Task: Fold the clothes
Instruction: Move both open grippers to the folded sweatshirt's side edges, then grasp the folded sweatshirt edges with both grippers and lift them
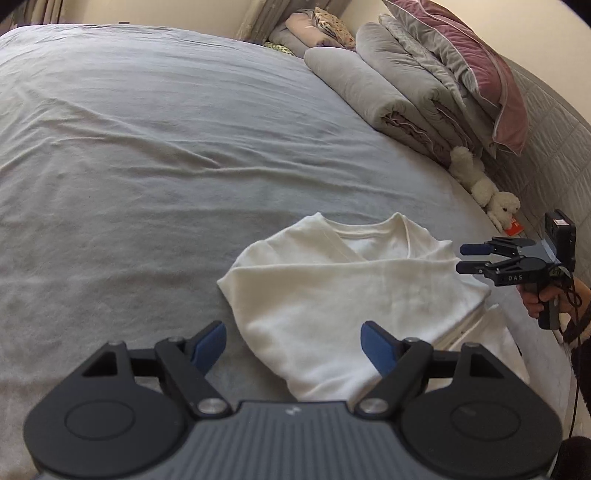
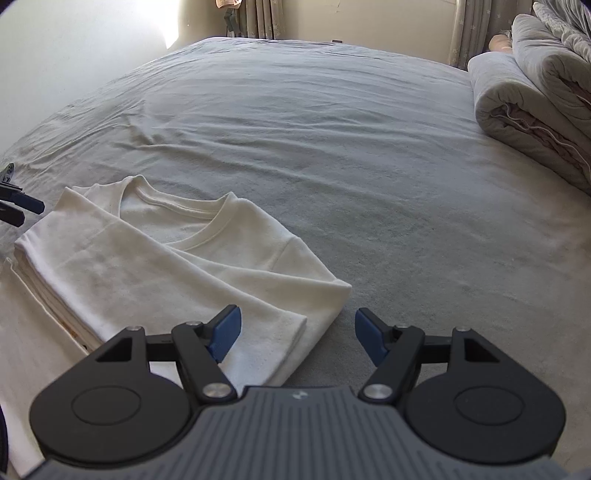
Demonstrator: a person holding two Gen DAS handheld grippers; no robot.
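Observation:
A cream white shirt (image 1: pixel 343 288) lies folded on the grey bed sheet (image 1: pixel 155 155), collar toward the far side and sleeves laid across the front. My left gripper (image 1: pixel 293 345) hovers open above its near left edge, blue pads apart with nothing pinched. In the left wrist view my right gripper (image 1: pixel 466 258) hangs open at the shirt's right side, held by a hand. In the right wrist view the shirt (image 2: pixel 173 258) sits left of centre, and my right gripper (image 2: pixel 297 336) stands open over its folded right corner. The left gripper's fingertips (image 2: pixel 22 203) peek in at the left edge.
Rolled grey quilts (image 1: pixel 391 92) and a pink pillow (image 1: pixel 491 70) are stacked along the headboard at the right. A white plush toy (image 1: pixel 480 184) lies beside them. More white fabric (image 2: pixel 33 325) lies under the folded shirt at the near edge. Curtains (image 2: pixel 258 18) hang beyond the bed.

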